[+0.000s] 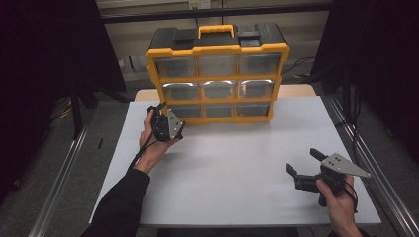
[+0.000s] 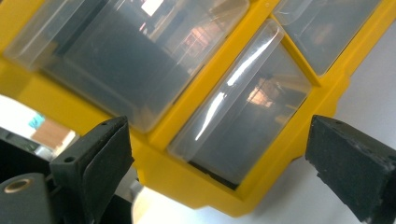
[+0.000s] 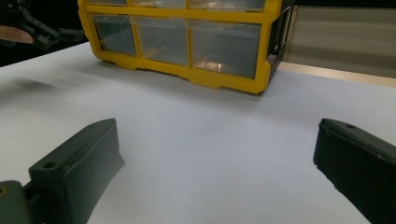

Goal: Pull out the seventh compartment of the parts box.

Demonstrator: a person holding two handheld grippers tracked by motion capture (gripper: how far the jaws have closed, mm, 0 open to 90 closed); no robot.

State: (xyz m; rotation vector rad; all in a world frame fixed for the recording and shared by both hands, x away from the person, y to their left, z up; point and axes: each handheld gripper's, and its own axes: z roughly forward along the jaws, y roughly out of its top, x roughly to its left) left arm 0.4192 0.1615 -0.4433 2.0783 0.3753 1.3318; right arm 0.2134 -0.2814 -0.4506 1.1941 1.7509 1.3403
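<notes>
- Left tongs [image 1: 159, 114], jaws apart, hover at the yellow drawer organizer's [image 1: 216, 74] bottom-left drawer [image 2: 243, 112] at the bench's [image 1: 237, 163] far edge.
- Right tongs [image 1: 302, 163] rest apart, empty, well away.
- Risk: the glossy drawer front, seemingly handle-less, may slip; pulling may drag the organizer.

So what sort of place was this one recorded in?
Probably a lab or recording bay, not a home: a white-topped table framed by metal rails, dark curtains on both sides, cables on the floor, and one yellow drawer organizer set out as a prop.

Your right gripper [image 3: 217, 168] hangs over bare white table [image 3: 210, 140], jaws spread wide. Yellow drawer organizer [image 3: 187, 42] stands well ahead; your left gripper [image 3: 37, 28] sits beside its far corner
</notes>
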